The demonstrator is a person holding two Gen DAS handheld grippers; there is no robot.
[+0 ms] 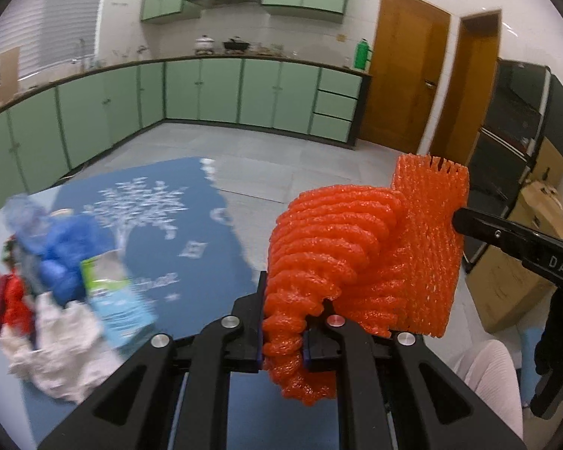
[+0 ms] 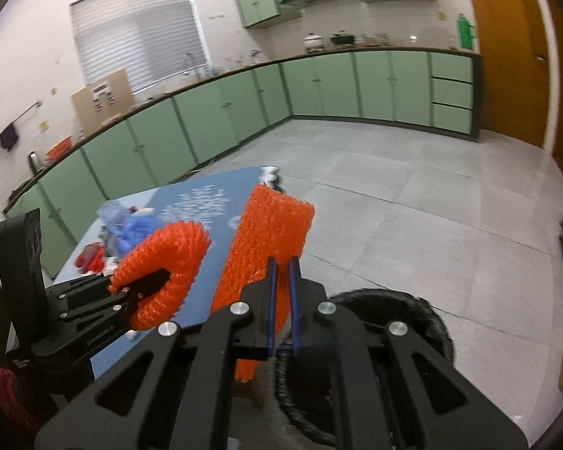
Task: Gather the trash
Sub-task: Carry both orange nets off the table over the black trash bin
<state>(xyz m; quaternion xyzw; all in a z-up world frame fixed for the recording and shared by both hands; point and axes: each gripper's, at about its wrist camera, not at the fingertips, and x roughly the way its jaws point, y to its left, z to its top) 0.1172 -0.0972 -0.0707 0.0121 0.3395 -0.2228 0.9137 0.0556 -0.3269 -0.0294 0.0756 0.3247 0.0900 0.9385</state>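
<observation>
Left claw (image 1: 281,341) clamps a curled orange foam net (image 1: 330,247); right claw (image 2: 281,300) pinches a flat orange foam net (image 2: 266,225) alongside it, above the bench (image 1: 206,225).

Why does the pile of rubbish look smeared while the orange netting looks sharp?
Left wrist view: the rubbish pile on the blue tablecloth is motion-blurred; the orange foam netting, clamped in the left hand-held gripper, stays crisp. Right wrist view: the green cabinets bow from the fisheye lens.
</observation>
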